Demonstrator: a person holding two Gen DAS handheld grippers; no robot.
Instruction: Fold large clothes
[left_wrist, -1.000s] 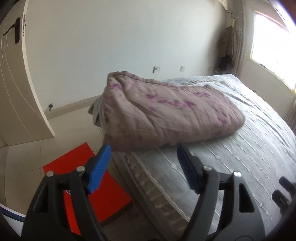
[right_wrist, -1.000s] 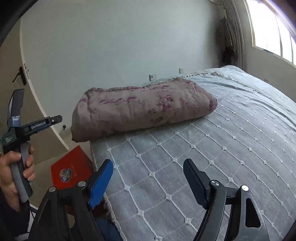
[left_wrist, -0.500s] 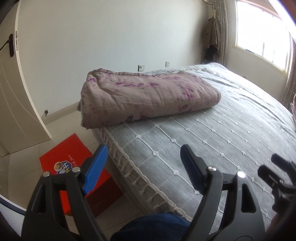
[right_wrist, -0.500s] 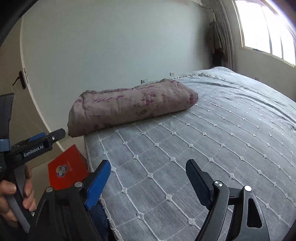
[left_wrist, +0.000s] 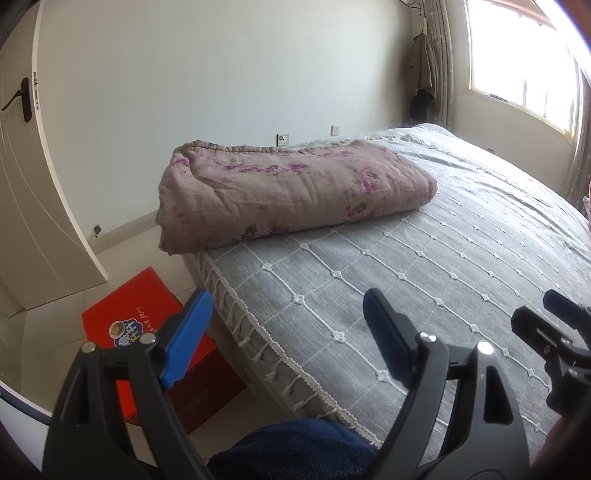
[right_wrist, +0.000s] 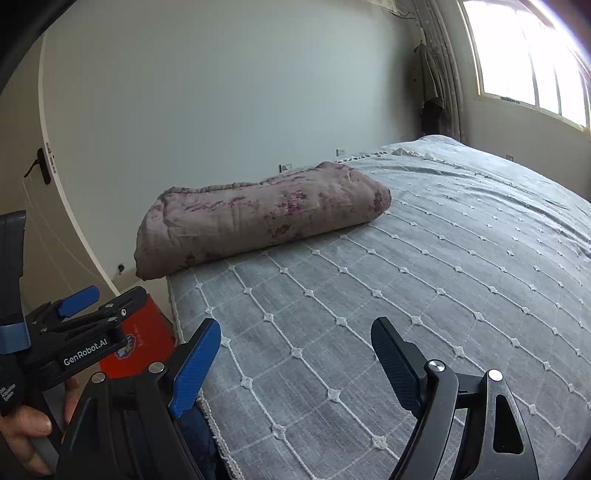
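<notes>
Hovering over the near edge of the bed, both grippers stand empty and well short of the folded quilt.

Nearest, the left gripper (left_wrist: 284, 332), black with blue pads, hangs over the fringed corner of the grey, diamond-stitched bedspread (left_wrist: 424, 266); its 2 jaws are opening with nothing between them. The right gripper (right_wrist: 295, 362), of the same make, is spread wide over bare bedspread, likewise holding nothing. A hand (right_wrist: 26, 439) grips the left tool's handle at the left edge of the right view. Below the bed's corner a flat red cardboard box (left_wrist: 136, 321) sits on the pale floor. Farther off, the mauve floral quilt (left_wrist: 291, 192), folded into a thick bundle, lies along the bed's far left edge, overhanging it slightly. Beyond stand a white wall and a cream door (left_wrist: 26, 177).
</notes>
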